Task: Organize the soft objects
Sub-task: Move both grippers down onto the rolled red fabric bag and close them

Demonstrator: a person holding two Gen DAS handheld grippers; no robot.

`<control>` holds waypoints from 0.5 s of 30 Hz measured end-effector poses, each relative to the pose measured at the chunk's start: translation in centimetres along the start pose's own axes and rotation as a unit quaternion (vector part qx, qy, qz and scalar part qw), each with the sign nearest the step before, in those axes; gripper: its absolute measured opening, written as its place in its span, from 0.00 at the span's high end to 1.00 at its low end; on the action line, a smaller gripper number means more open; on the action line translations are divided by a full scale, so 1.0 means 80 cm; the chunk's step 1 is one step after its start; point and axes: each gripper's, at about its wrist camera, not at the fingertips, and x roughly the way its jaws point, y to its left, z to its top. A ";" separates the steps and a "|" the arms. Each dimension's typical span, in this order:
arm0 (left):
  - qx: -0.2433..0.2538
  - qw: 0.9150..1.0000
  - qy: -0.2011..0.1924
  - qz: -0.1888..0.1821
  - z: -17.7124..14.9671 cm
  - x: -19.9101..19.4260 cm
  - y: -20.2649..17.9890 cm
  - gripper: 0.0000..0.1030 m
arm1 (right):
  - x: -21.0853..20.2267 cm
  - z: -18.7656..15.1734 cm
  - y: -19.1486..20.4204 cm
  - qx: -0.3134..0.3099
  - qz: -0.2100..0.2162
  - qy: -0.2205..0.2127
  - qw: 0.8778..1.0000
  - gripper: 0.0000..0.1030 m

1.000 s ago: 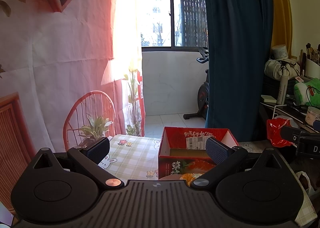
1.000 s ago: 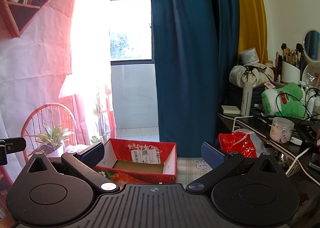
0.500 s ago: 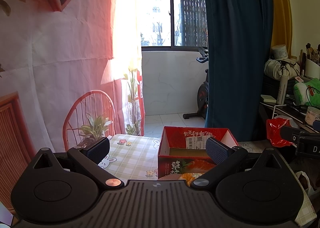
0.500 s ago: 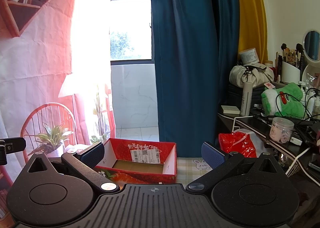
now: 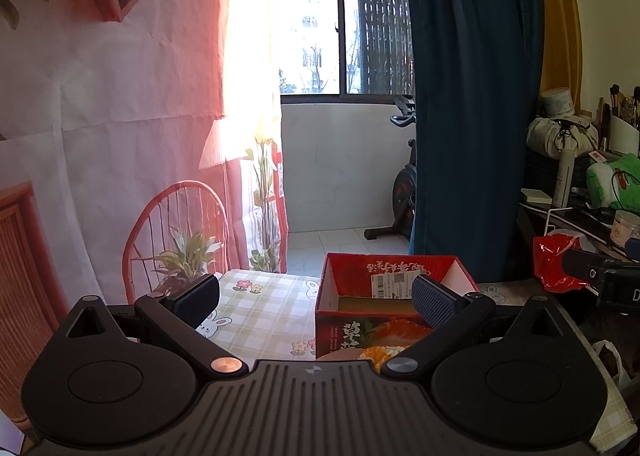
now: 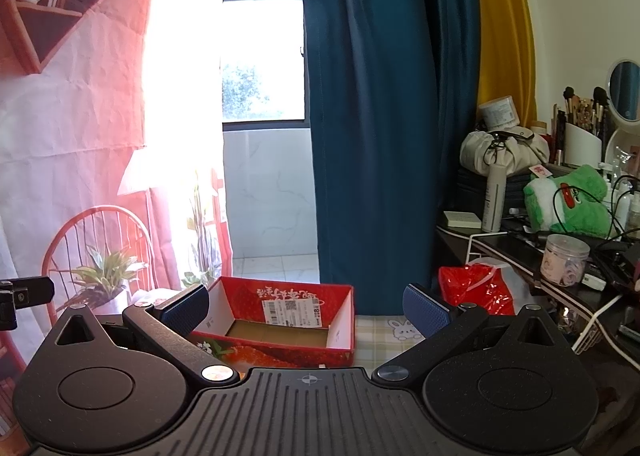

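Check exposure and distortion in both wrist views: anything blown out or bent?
Left wrist: window bright, backdrop beside it washed out; red box shaded but readable. Right wrist: window and backdrop clipped to white; yellow curtain bows from fisheye.

From where I sit, a bright window (image 5: 344, 28) fills the far wall, sunlight washing out the pale printed backdrop (image 5: 120, 116) on the left (it shows a painted shelf and chair). A dark teal curtain (image 5: 472, 96) hangs right of the window, with a yellow curtain (image 6: 504, 36) just beside it. Beyond, I see a white tiled floor (image 5: 340, 236) and an exercise bike (image 5: 400, 192) half hidden by the teal cloth. A cluttered dark side desk (image 6: 520, 252) lines the right wall, under a round mirror (image 6: 624, 90). A checked tablecloth (image 5: 264, 312) covers the table.
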 end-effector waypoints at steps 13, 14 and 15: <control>-0.007 0.998 0.059 0.016 -0.096 0.091 0.030 0.00 | 0.070 -0.119 -0.039 0.022 0.025 0.049 0.998 0.00; -0.004 0.998 0.069 0.015 -0.102 0.100 0.034 0.00 | 0.078 -0.131 -0.043 0.022 0.034 0.066 0.997 0.00; -0.004 0.997 0.078 0.011 -0.110 0.108 0.038 0.00 | 0.084 -0.142 -0.046 0.022 0.046 0.082 0.995 0.00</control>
